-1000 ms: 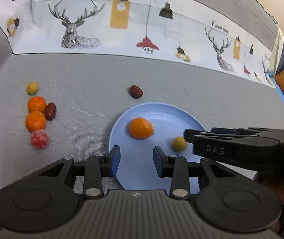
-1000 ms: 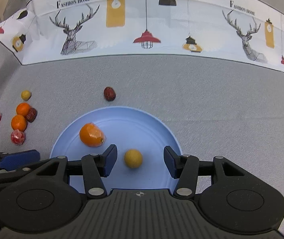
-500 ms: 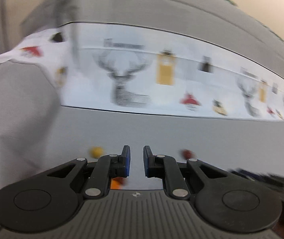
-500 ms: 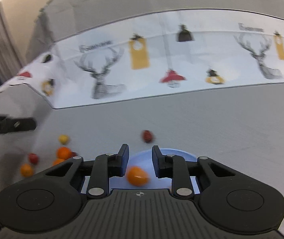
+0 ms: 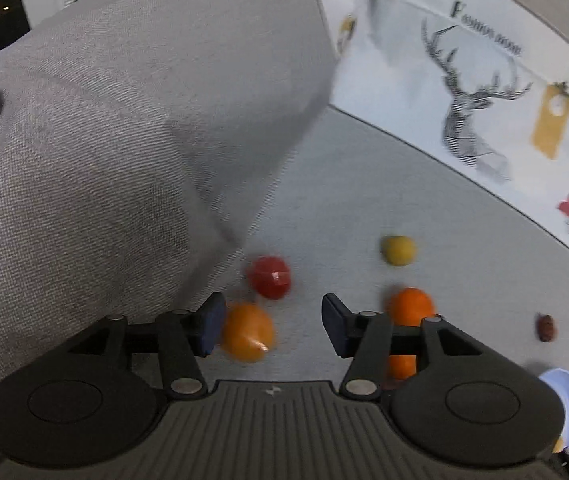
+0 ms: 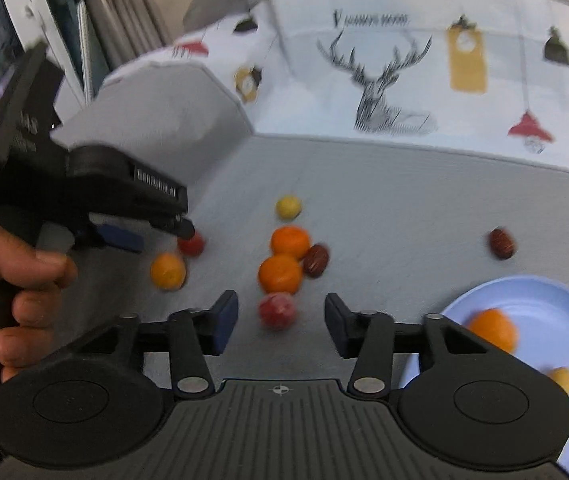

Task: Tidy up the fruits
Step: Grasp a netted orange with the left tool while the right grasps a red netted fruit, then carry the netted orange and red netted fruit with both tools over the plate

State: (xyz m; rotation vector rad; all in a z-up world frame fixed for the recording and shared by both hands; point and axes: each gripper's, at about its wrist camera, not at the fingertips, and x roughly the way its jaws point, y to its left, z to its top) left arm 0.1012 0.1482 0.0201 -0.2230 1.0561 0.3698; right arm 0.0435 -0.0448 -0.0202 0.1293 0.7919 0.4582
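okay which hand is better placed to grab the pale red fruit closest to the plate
Right. The right gripper is open and lined up with the pale red fruit between its fingers. The left gripper, also open, sits over the far orange fruit, farther from the blue plate.

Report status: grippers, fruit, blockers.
Left gripper and right gripper empty, jaws just reopened. Two fruits on blue plate; loose fruit pile on the sofa. Nothing blocking.

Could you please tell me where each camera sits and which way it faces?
Left wrist: on the left gripper, open, looking down at the grey fabric seat and a round orange fruit.
Right wrist: on the right gripper, open, above a pinkish-red fruit; a hand shows.
Shared: small yellow fruit, light blue plate.
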